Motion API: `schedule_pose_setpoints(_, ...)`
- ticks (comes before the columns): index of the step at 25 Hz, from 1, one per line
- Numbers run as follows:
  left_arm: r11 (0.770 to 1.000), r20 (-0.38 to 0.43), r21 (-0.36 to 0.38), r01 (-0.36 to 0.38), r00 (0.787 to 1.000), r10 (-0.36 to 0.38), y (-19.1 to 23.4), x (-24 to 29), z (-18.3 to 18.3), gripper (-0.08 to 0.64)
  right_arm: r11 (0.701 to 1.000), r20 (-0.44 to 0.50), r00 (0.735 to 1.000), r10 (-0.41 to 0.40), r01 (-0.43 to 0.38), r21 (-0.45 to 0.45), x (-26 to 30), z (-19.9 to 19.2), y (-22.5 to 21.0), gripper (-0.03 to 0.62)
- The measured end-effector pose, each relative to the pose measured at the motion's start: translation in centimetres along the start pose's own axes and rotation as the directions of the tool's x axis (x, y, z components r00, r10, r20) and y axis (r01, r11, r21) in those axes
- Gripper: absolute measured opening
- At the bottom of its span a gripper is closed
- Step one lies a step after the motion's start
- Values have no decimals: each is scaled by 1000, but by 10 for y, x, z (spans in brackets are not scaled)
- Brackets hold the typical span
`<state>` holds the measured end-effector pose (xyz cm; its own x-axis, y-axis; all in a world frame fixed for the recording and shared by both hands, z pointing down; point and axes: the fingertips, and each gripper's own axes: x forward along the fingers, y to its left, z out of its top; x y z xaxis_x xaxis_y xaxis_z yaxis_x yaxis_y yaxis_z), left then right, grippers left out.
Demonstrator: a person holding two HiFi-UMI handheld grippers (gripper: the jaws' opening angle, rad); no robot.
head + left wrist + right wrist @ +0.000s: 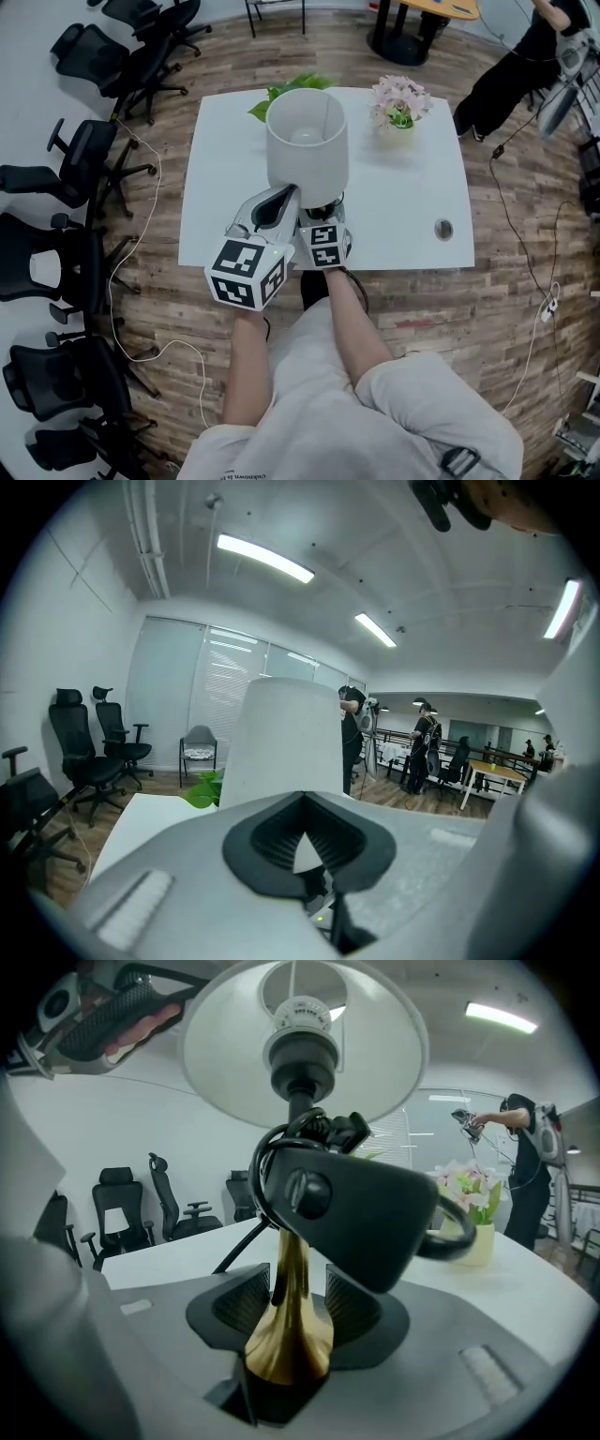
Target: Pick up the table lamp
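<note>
The table lamp has a white shade [307, 131] and stands near the middle of the white table [403, 216]. In the right gripper view its brass stem [291, 1288] rises between the jaws under the shade [300, 1044]. A black switch [347, 1204] on a looped cord hangs in front of the stem. My right gripper [323, 208] is open around the stem [298, 1312], with a gap showing beside the pads. My left gripper [286, 194] sits just left of the lamp, its jaws closed to a point with nothing in them [305, 841]. Its view faces the shade [286, 742].
Pink flowers in a pot [400, 103] and a green leafy plant [291, 86] stand at the table's far side. A round grommet [443, 228] is near the right front corner. Black office chairs [84, 169] line the left. A person [525, 56] stands at the top right.
</note>
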<state>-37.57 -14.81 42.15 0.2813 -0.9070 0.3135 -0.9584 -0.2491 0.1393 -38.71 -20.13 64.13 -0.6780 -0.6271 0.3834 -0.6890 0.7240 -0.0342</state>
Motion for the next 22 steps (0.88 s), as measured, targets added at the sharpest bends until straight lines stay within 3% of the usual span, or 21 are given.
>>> schedule_pose_setpoints(3, 1000, 10, -5, -10, 1000, 10, 9, 5, 5, 2, 999, -4, 1000, 20, -20, -49, 8, 6, 1, 207)
schedule_pose_setpoints(6, 999, 18, -14, -30, 999, 30, 21, 8, 10, 2, 996, -3, 998, 58, -58, -72, 17, 13, 9, 146)
schedule_pose_setpoints(18, 998, 31, -42, -50, 998, 51, 36, 7, 16, 2, 993, -75, 992, 101, -105, -50, 14, 15, 14, 135)
schedule_pose_setpoints(22, 998, 33, -59, -26, 999, 28, 32, 6, 14, 2, 993, -107, 988, 107, -112, -40, 2, 13, 15, 133)
